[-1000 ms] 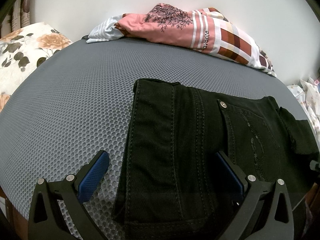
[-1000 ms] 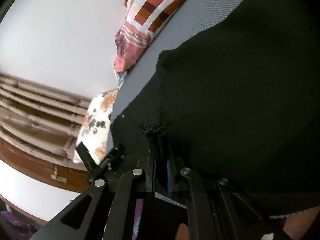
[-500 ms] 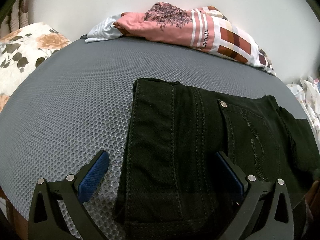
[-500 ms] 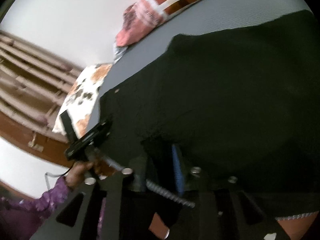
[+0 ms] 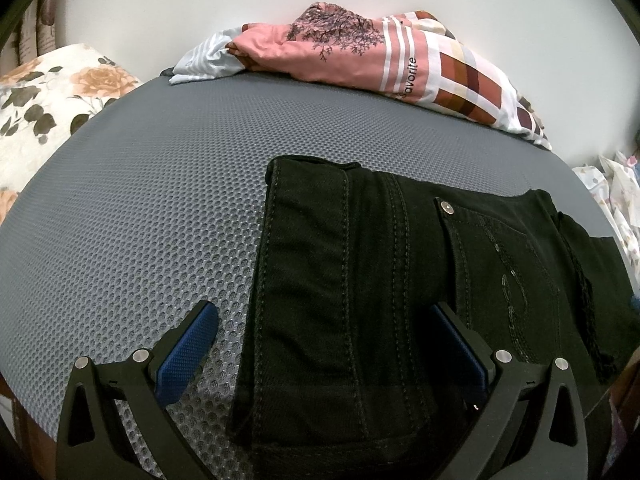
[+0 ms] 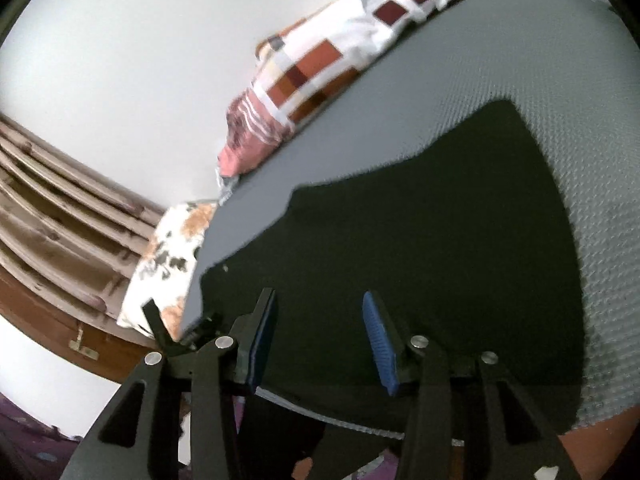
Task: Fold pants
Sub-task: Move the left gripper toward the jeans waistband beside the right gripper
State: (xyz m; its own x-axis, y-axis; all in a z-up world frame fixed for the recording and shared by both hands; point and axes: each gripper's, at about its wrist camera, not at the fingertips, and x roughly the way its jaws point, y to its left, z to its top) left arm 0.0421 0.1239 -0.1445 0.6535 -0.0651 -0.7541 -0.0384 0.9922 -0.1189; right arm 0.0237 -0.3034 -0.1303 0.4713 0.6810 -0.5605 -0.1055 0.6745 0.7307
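The right claw (image 6: 320, 332) hangs with jaws apart over black pants (image 6: 420, 248) on a grey mat (image 6: 460, 60).

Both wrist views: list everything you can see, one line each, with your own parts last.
Black denim pants: one, black, folded flat on the mat, near its front edge.
Grey honeycomb-textured mat: one, grey, covering the surface under the pants.
Pink and brown checked cloth bundle: one, pink, white and brown, at the mat's far edge against the wall.
Floral cushion: one, cream with orange roses, off the mat's left edge.
White wall: white, behind the mat.
Wooden slats: brown, at the left of the right wrist view.
Left gripper: one, black with blue pads, jaws open astride the pants' edge.
Right gripper: one, black with blue pads, jaws open over the pants.
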